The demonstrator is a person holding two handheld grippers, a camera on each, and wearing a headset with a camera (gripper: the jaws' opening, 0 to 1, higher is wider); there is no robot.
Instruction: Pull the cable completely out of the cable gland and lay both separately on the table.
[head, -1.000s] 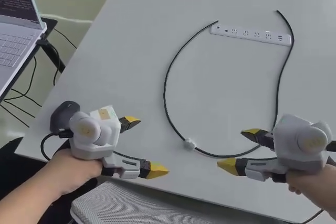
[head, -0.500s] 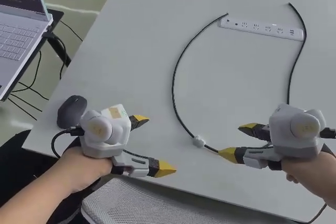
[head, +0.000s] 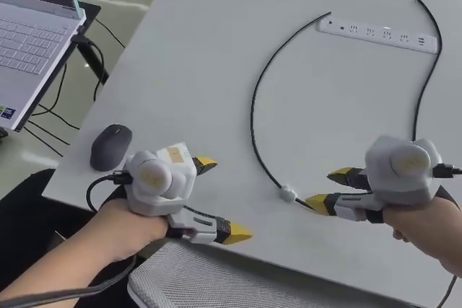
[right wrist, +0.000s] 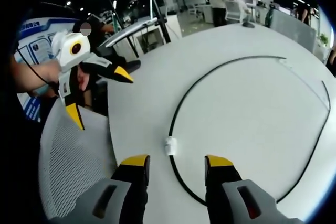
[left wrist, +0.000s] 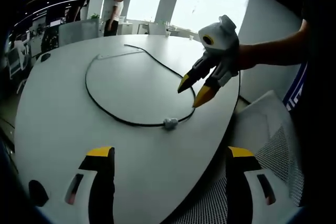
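Cable gland (head: 288, 193) sits on the black cable (head: 254, 106) (both flat on the desk (head: 216, 48)). Left gripper (head: 231, 198) and right gripper (head: 319, 187) flank it, fingers apart on both.

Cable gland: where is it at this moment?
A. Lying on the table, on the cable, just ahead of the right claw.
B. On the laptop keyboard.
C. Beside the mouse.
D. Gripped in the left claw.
A: the white cable gland sits on the black cable on the table, close ahead of the open right claw, which does not touch it.
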